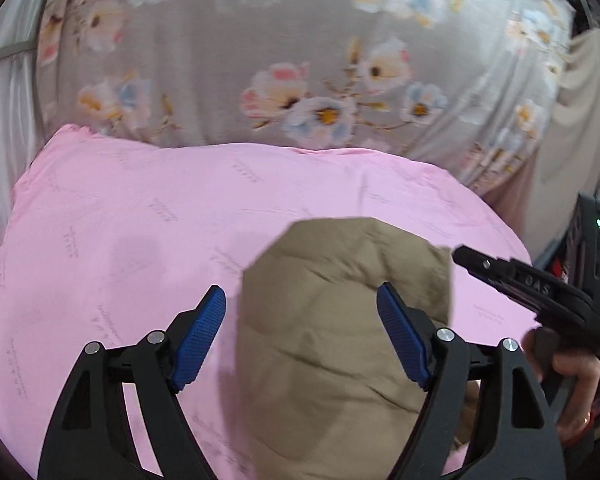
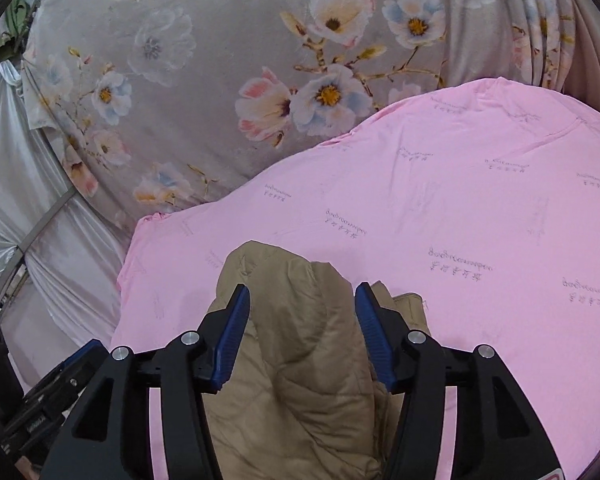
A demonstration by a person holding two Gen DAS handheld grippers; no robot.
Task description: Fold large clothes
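Observation:
A tan quilted garment lies bunched and folded over on a pink sheet. My left gripper is open, its blue pads wide apart on either side of the garment's near part, above it. The right gripper shows at the right edge of the left wrist view, held by a hand. In the right wrist view the same garment lies under my right gripper, which is open with blue pads straddling a raised fold. Neither gripper holds cloth.
A grey floral sheet covers the surface beyond the pink sheet. White drapes hang at the left. Dark equipment stands at the right edge of the left wrist view, and the left gripper's body shows at lower left.

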